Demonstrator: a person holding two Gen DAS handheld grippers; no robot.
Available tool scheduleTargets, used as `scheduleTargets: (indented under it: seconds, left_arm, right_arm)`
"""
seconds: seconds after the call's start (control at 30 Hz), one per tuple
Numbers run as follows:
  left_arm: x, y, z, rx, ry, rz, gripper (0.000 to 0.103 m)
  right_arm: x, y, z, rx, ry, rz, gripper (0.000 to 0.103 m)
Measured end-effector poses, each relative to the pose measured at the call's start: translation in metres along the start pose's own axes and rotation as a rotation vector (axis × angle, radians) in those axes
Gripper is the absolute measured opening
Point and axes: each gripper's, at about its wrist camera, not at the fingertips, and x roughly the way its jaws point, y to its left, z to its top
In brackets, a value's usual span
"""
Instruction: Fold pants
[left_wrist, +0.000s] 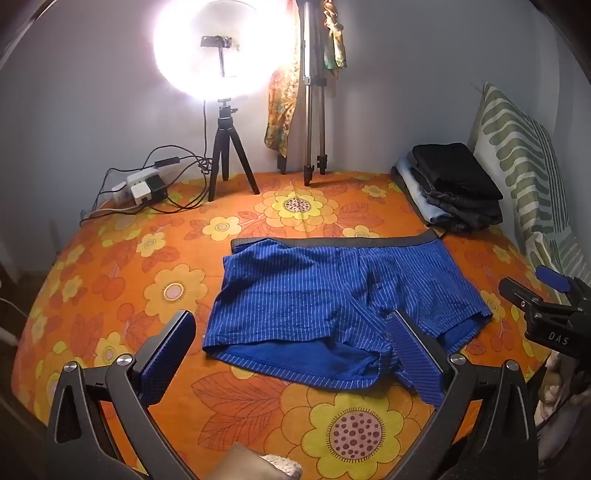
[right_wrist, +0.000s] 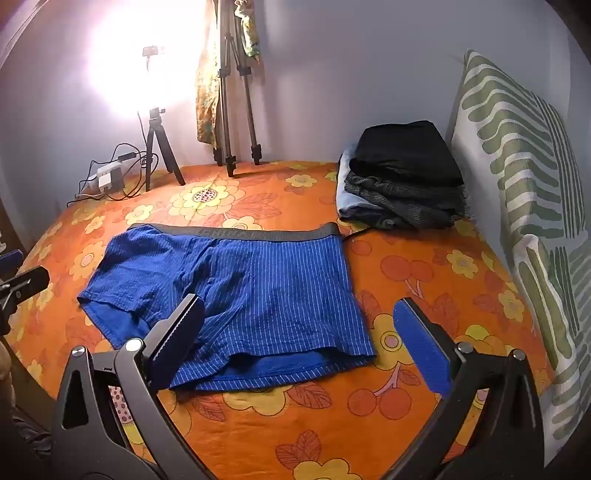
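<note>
Shorts: I'm seeing blue pinstriped boxer shorts (left_wrist: 332, 295) lying flat, grey elastic waistband (left_wrist: 332, 242) far side, on the floral orange bedsheet (left_wrist: 129, 258).
Left hand-held gripper (left_wrist: 291, 350): hovering fully spread, empty.
Right hand-held gripper (right_wrist: 299, 339): hovering fully spread, empty.

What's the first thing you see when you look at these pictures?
The glaring round ring light on its small tripod at the back left grabs the eye first. Next comes the orange flowered bedsheet, with blue striped shorts spread flat in the middle. Both the left gripper and the right gripper hang open over the near edge.
</note>
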Motion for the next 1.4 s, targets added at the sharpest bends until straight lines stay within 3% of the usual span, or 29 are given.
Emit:
scheduleTargets:
  seconds: [0.23,0.3,1.4]
  left_arm:
    - [0.001,-0.006,0.001,0.01,-0.011,0.023,0.103]
    - [0.002,0.002,0.002,-0.01,-0.006,-0.004,0.103]
    - [-0.005,0.001,0.005,0.004,-0.021,0.0,0.103]
  right_arm:
    - [-0.001,-0.004,0.001,0.012,-0.008,0.014,0.103]
    - [0.0,-0.013,-0.001,0.014,-0.003,0.01,0.103]
    - [0.001,-0.002,-0.001,0.004,0.008,-0.005,0.103]
